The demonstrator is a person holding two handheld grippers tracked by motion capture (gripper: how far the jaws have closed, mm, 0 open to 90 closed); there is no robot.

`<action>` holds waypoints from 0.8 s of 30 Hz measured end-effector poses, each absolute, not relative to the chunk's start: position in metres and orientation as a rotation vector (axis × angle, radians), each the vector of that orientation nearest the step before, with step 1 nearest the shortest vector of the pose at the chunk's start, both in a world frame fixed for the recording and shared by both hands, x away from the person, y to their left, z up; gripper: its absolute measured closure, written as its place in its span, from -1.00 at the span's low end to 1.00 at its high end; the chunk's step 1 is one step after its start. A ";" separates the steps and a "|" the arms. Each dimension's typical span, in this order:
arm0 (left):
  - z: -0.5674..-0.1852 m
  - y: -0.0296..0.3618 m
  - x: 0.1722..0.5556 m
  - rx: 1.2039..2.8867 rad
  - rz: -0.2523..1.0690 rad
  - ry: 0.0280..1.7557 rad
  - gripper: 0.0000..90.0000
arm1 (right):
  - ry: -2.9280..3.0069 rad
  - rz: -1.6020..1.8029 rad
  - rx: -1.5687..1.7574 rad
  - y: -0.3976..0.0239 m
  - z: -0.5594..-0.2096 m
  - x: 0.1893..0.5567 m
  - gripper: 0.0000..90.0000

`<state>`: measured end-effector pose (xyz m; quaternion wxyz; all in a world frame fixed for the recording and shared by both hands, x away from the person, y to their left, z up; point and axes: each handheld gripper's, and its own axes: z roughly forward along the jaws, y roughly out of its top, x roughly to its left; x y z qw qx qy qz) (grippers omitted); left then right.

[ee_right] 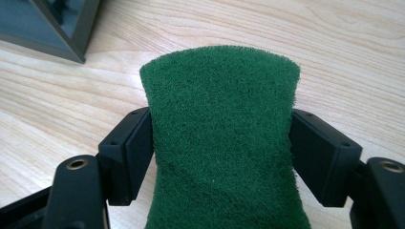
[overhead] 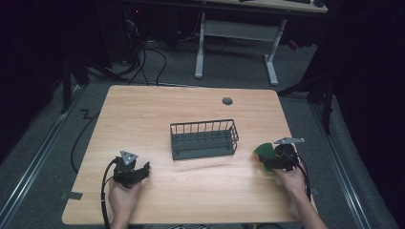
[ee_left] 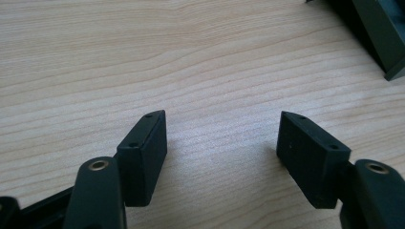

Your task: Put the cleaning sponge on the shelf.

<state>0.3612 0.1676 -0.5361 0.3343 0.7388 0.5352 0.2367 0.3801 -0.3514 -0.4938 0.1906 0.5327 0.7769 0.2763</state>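
You are gripping a green scouring pad (ee_right: pixel 220 138) with your right tongs (overhead: pixel 273 161): in the right gripper view both jaws are pressing into its sides near the full spread of the tongs, and the pad is pinching in slightly where they bite. It is sitting at the right edge of the desk (overhead: pixel 143 109), right of the wire basket (overhead: pixel 204 139) and apart from it. Your left tongs (ee_left: pixel 222 138) are resting wide open and holding nothing, low over bare wood at the near left. Judging by the layout, you are carrying the pad to the basket, so be squeezing firmly enough that the soft fibre is not slipping, yet not so hard that it is folding. Be lifting it high enough to clear the basket's rim, be coming in over the open top rather than against the wires, and be releasing only once it is well inside. Counting what is here: two tongs, one scouring pad, one wire basket, and one round grommet hole (overhead: pixel 227 101) toward the far edge of the desk.
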 end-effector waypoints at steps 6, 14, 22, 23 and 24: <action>-0.536 0.167 0.361 1.929 0.615 1.394 -0.23 | 2.177 0.822 1.479 -0.347 -0.475 0.378 -0.37; -0.536 0.167 0.361 1.935 0.609 1.384 -0.23 | 2.164 0.921 1.437 -0.332 -0.446 0.377 -0.35; -0.536 0.167 0.361 1.937 0.608 1.381 -0.23 | 2.188 1.022 1.388 -0.315 -0.418 0.380 -0.34; -0.536 0.167 0.361 1.937 0.608 1.381 -0.23 | 2.188 1.022 1.388 -0.315 -0.418 0.380 -0.34; -0.536 0.167 0.361 1.937 0.608 1.381 -0.23 | 2.194 1.044 1.374 -0.310 -0.411 0.381 -0.34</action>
